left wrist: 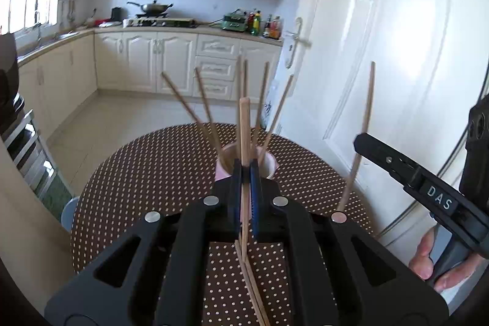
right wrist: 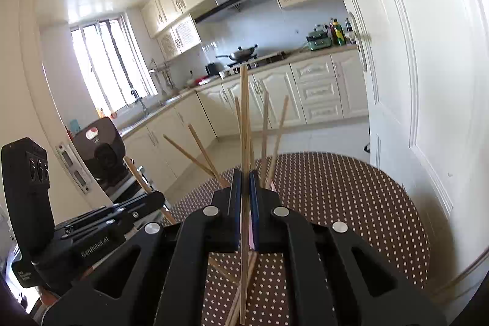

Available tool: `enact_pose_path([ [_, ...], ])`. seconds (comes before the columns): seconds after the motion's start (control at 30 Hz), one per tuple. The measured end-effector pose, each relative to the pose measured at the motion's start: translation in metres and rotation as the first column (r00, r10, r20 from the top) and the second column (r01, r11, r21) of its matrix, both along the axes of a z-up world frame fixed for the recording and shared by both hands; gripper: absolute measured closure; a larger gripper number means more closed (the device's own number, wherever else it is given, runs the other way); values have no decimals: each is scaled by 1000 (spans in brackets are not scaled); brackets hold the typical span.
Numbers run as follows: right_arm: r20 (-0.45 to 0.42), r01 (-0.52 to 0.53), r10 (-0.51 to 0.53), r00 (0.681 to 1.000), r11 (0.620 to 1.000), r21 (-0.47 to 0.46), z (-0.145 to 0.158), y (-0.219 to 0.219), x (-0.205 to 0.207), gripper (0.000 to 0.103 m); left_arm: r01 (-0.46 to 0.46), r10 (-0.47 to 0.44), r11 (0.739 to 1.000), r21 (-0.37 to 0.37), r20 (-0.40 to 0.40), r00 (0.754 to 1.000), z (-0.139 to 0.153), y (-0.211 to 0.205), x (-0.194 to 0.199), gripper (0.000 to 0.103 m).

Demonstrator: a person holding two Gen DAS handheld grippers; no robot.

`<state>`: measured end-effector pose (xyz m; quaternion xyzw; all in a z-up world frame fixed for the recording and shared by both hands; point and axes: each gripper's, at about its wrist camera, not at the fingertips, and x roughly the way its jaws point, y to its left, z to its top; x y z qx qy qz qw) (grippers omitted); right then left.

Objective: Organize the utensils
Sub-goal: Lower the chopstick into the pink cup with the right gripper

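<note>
Both grippers have a chopstick each, and the way they're held makes sense for dropping them into a cup. The left gripper (left wrist: 244, 165) has its jaws clamped tight on a single wooden chopstick (left wrist: 244, 130), pinched somewhere around the middle, so one end pokes up past the blue pads and the other hangs down below over the dotted surface (left wrist: 152, 167). Holding it near upright like that looks deliberate: it lines the stick up with the mouth of the pink cup (left wrist: 269, 165), which sits right behind the jaws in the left wrist view.

Same on the other side. The right gripper (right wrist: 245, 182) is closed on its own chopstick (right wrist: 244, 118), also close to vertical, with a long stretch standing up above the pads. In the left view, the right-hand stick (left wrist: 365, 124) is off to the side of the cup, not over it.

The cup already has a bunch of chopsticks (left wrist: 207, 109) fanned out in it, leaning against the rim in different directions, which is just what loose sticks do in a wide cup. A few more chopsticks on the surface (right wrist: 244, 280) lie flat under the grippers, so the sorting probably isn't done. The fanned sticks could get in the way of a clean drop, so aiming for a gap seems smart.
</note>
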<state>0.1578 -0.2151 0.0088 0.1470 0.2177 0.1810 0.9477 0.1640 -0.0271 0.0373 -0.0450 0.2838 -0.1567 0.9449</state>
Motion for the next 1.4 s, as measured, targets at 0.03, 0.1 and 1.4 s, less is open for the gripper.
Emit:
enact_pose_path([
  [0.03,8,-6,6,1000,1000,5,2,0,1,99,1,-1,1000,3,6,1000,3,-3,-1,98],
  [0.1,20,7,-7,1000,1000,8,3,0,3,99,-12,12,1000,19,24,1000,8,-5,0,98],
  [1.4,281,133,-122,952,991,-21,9,29,70,99,-57,54,998,30,114,992,59,-14,90,97],
])
